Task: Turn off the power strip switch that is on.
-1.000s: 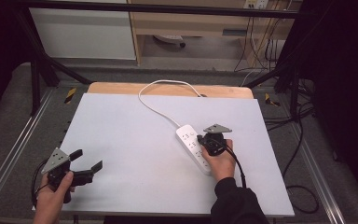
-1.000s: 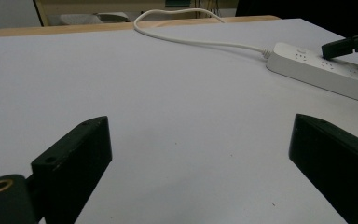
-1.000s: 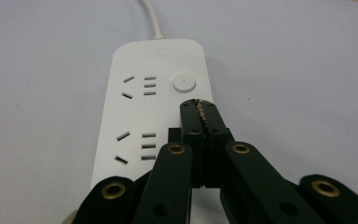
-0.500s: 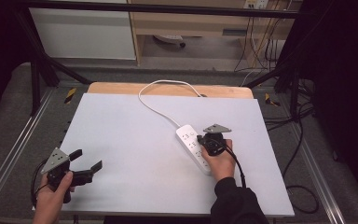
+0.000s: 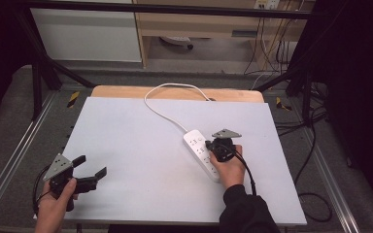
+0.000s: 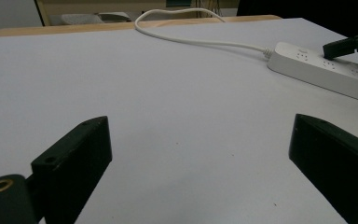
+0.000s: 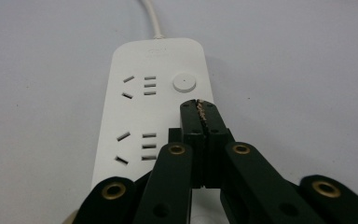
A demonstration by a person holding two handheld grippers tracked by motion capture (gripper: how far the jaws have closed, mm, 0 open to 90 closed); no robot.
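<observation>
— Nothing has shifted since a second ago, as far as I can tell. Both hands, both tools and the strip (image 5: 201, 154) lie as they did.

— Count them for me?

— One white strip, one white cord (image 5: 162, 109), two tools. On the strip, the right gripper view shows two groups of sockets and one round button (image 7: 184, 83) near the cord end.

— Where is the strip?

— Right of the desk's (image 5: 126, 141) middle, lying on a slant, with its cord looping back to the far wooden edge.

— And the right tool (image 5: 212, 145)?

— Over the strip, jaws pressed together with nothing between them. In its own view the tips (image 7: 199, 109) sit just short of the button, above the strip's right side. I cannot tell whether they touch the casing.

— The left tool (image 5: 90, 168)?

— At the near left corner, jaws wide apart and empty, pointing across the desk towards the strip. The left hand (image 5: 53, 206) holds it close to the near edge.

— Room to move?

— Plenty. The grey top is bare between the two tools, and along the far and right sides too. The right hand (image 5: 230, 170) rests on the strip's near end, well in from the right edge.
</observation>
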